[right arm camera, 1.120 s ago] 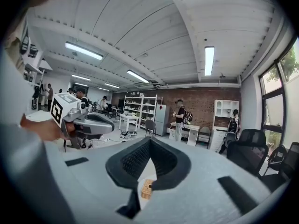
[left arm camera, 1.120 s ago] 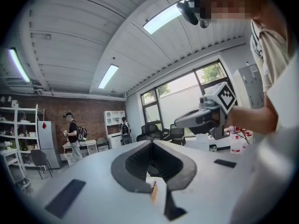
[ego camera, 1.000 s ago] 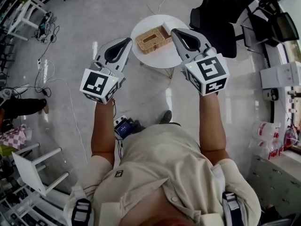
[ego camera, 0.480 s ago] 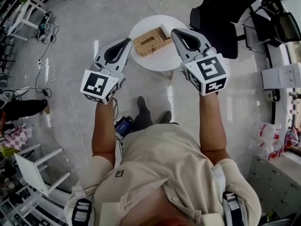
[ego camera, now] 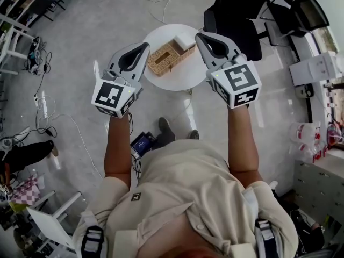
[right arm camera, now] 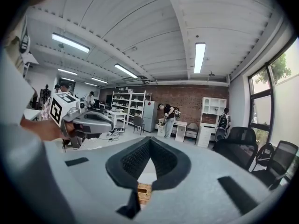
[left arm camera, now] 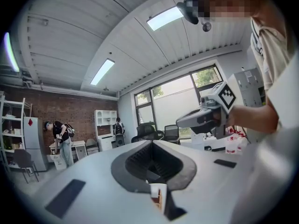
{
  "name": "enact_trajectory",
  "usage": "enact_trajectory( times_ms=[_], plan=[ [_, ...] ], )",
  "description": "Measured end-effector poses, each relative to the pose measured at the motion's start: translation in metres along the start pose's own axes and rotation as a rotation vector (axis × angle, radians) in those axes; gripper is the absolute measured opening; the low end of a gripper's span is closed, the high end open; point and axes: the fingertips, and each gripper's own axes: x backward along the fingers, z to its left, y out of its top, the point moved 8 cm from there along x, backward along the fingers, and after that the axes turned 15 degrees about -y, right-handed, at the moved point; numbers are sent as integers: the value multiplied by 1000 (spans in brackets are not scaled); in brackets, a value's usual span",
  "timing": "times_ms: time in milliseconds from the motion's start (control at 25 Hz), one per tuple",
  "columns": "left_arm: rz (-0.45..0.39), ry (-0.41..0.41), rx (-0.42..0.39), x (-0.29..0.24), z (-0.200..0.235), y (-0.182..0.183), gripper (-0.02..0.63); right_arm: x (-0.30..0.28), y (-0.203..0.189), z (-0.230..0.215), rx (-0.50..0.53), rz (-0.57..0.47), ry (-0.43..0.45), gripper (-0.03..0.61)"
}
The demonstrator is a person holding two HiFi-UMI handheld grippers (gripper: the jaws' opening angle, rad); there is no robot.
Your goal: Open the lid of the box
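A woven wicker box (ego camera: pixel 163 59) with a slotted lid lies on a small round white table (ego camera: pixel 177 82), a white block (ego camera: pixel 185 41) beside it. I hold both grippers up well above the table. My left gripper (ego camera: pixel 146 46) hangs over the table's left edge and my right gripper (ego camera: pixel 199 35) over its right side; both are shut and hold nothing. A sliver of the box shows below the closed jaws in the left gripper view (left arm camera: pixel 159 197) and in the right gripper view (right arm camera: pixel 144 192).
A black office chair (ego camera: pixel 236 26) stands just behind the table. Cables (ego camera: pixel 43 101) trail over the floor at left, a white stool (ego camera: pixel 48 224) sits at lower left, and cabinets (ego camera: pixel 317 187) line the right side. People stand far off by shelves (right arm camera: pixel 169 115).
The view has shifted: table and box now sit a little lower and further left, turned slightly. A foot has stepped forward. Both grippers keep their pose and stay shut.
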Motion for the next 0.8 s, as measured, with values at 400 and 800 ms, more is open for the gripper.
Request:
enact_trajectory(
  times_ms=[400,800],
  plan=[
    [-19,-69,7,13,59,-16,11,-39,9,28,10,25,-74,-8],
    [-11,-85,31,4,93,-39,11,-78,0,27,14,46,-86,-8]
  ],
)
